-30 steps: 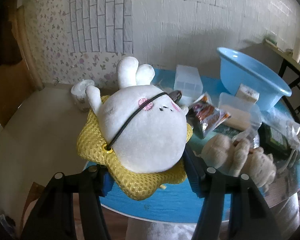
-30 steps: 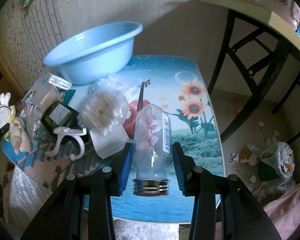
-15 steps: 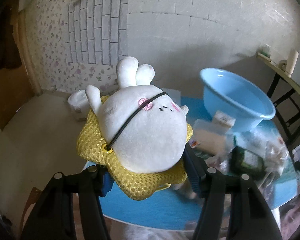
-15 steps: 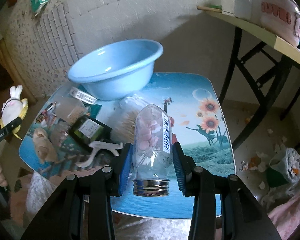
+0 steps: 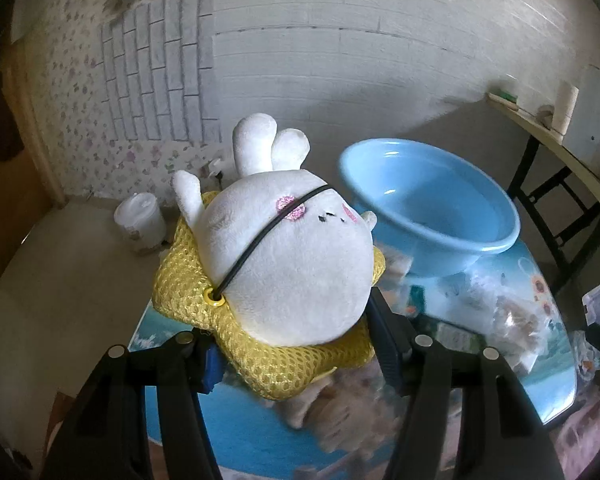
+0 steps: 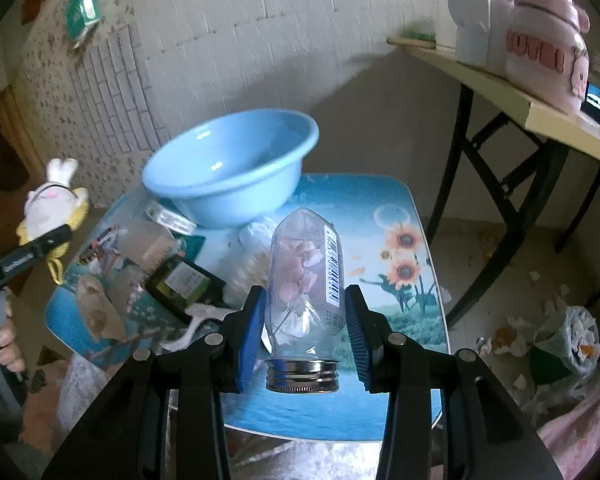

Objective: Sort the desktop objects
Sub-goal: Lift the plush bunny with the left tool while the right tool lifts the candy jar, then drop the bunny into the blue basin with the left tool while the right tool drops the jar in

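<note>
My left gripper [image 5: 300,344] is shut on a white plush rabbit [image 5: 288,256] on a yellow mesh star, held in the air left of the blue basin [image 5: 432,216]. The rabbit also shows at far left in the right wrist view [image 6: 50,200]. My right gripper [image 6: 302,328] is shut on a clear glass jar [image 6: 306,280] with pink pieces inside and a metal lid, held above the blue picture table [image 6: 404,240], in front of the basin [image 6: 228,172].
On the table lie a black box [image 6: 184,282], a white hook [image 6: 198,316], snack packets [image 6: 104,242], a clear box [image 6: 152,240] and a beige plush [image 6: 96,312]. A white roll [image 5: 140,216] stands on the floor. A folding table [image 6: 500,92] stands right, litter [image 6: 560,340] below.
Both grippers have risen and pulled back from the table, still holding their objects. The left gripper has swung right, so the basin now sits nearer the rabbit in its view.
</note>
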`<state>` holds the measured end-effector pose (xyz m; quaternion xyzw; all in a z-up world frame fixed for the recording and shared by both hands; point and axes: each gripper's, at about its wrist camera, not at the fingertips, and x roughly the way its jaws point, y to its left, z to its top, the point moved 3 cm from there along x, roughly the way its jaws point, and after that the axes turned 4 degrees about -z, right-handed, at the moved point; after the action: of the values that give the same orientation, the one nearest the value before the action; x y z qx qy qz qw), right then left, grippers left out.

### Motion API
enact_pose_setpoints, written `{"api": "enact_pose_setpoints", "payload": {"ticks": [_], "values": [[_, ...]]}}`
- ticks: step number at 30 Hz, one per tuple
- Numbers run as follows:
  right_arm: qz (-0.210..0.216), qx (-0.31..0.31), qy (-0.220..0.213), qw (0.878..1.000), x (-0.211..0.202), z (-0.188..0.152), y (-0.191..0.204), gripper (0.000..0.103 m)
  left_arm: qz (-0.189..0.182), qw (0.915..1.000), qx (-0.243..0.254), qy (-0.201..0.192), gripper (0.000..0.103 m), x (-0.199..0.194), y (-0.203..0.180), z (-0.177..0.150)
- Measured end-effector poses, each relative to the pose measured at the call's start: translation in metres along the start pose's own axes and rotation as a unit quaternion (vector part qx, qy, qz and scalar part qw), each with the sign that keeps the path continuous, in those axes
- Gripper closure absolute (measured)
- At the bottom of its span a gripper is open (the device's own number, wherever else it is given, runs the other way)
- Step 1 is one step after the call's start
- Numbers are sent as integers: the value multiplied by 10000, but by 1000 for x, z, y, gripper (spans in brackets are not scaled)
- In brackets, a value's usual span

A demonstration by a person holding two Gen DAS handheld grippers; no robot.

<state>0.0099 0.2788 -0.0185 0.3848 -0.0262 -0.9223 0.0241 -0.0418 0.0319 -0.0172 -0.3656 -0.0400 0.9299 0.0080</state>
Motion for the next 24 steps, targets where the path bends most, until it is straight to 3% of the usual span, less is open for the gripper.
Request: {"api": "enact_pose_setpoints", "payload": {"ticks": [9,24], "values": [[319,-71,-140,9994,-1,10,4,67,-238,9993,262,-112,42,-3,-41,21],[664,-193,-183,9974,4,19,13,67,-135,9997,211,76,42,10,-40,25]]}}
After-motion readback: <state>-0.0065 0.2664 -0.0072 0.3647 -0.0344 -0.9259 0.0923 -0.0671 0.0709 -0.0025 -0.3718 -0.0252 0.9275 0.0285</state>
